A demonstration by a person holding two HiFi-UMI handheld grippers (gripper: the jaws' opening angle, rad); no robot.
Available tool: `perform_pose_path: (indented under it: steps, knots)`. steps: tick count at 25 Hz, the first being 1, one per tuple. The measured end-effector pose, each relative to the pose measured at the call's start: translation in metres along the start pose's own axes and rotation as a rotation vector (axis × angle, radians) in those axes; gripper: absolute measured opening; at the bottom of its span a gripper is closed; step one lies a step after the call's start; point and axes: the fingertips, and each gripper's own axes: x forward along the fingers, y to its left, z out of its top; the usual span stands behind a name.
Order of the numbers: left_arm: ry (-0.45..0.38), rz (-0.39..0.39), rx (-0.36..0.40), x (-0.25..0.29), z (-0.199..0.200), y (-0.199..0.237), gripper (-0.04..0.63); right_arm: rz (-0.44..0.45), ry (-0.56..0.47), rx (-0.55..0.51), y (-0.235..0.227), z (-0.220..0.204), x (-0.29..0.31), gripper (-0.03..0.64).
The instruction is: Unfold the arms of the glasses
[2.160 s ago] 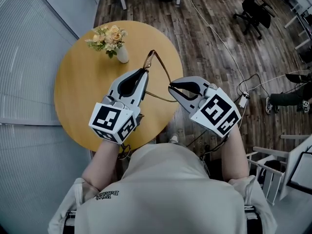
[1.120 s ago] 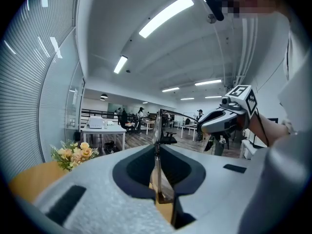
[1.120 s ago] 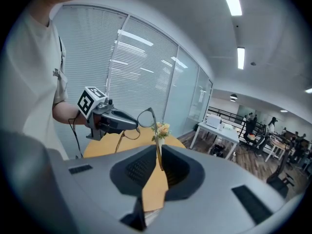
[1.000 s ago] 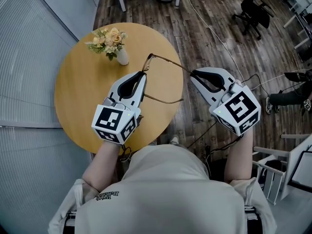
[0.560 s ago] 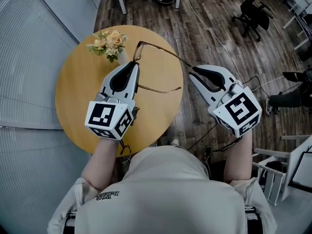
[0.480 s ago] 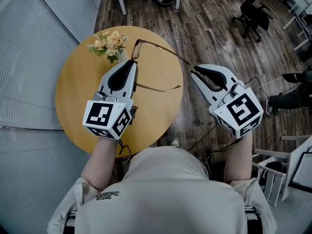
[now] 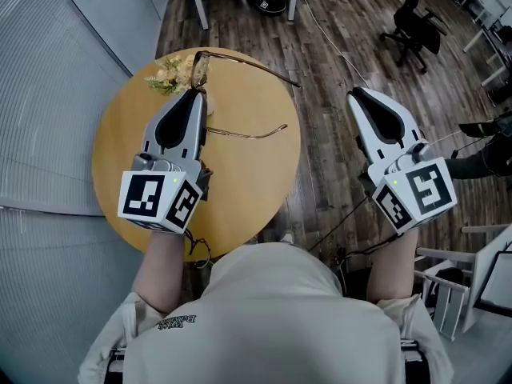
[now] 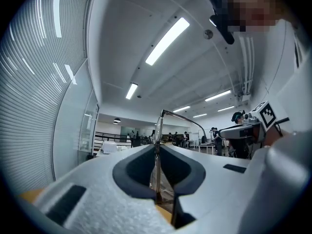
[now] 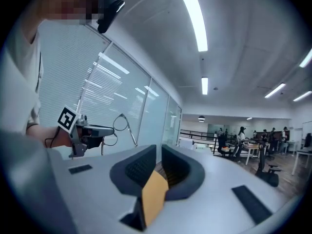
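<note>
The thin metal-framed glasses (image 7: 247, 136) hang above the round wooden table (image 7: 248, 178), and both arms stick out to the right, spread apart. My left gripper (image 7: 194, 93) is shut on the front of the frame by a lens. In the left gripper view the lens (image 8: 157, 130) stands edge-on between the jaws (image 8: 157, 147). My right gripper (image 7: 356, 94) floats over the floor to the right, apart from the arm tips. Its jaws (image 9: 159, 149) show a narrow gap with nothing in it. The right gripper view shows the glasses (image 9: 119, 123) held by the left gripper (image 9: 108, 129).
A small vase of flowers (image 7: 170, 74) stands on the far left of the table, close to the glasses' front. Cables (image 7: 352, 54) run across the wooden floor on the right. An office chair (image 7: 412, 14) stands at the back right, and glass partitions (image 7: 48, 94) line the left.
The right gripper has let go of the glasses arm and moved off to the right. The left gripper has carried the glasses up and away, toward the flowers.
</note>
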Motion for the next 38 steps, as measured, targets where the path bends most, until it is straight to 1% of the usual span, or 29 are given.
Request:
perform_pose_path:
  steps: [5,9,12,18,27,31,38]
  knots:
    - [-0.034,0.009,0.032,-0.004,0.009,0.001,0.044,-0.090,-0.091,0.042,-0.020,0.016,-0.016,0.041]
    - [-0.037,0.010,0.048,-0.012,0.007,-0.004,0.044,-0.144,-0.140,0.078,-0.030,0.017,-0.030,0.041]
    - [-0.019,0.009,0.069,-0.017,0.000,-0.008,0.044,-0.175,-0.154,0.095,-0.035,0.014,-0.041,0.041]
    - [0.027,0.024,0.046,-0.025,-0.021,-0.005,0.044,-0.200,-0.100,0.074,-0.036,-0.005,-0.052,0.037]
    - [0.105,0.020,0.012,-0.028,-0.056,0.001,0.044,-0.172,0.008,0.084,-0.022,-0.044,-0.052,0.035]
    - [0.113,0.018,0.006,-0.030,-0.059,-0.003,0.044,-0.148,0.018,0.097,-0.014,-0.052,-0.053,0.034]
    - [0.112,0.018,0.001,-0.035,-0.059,-0.007,0.044,-0.140,0.030,0.119,-0.009,-0.062,-0.057,0.034]
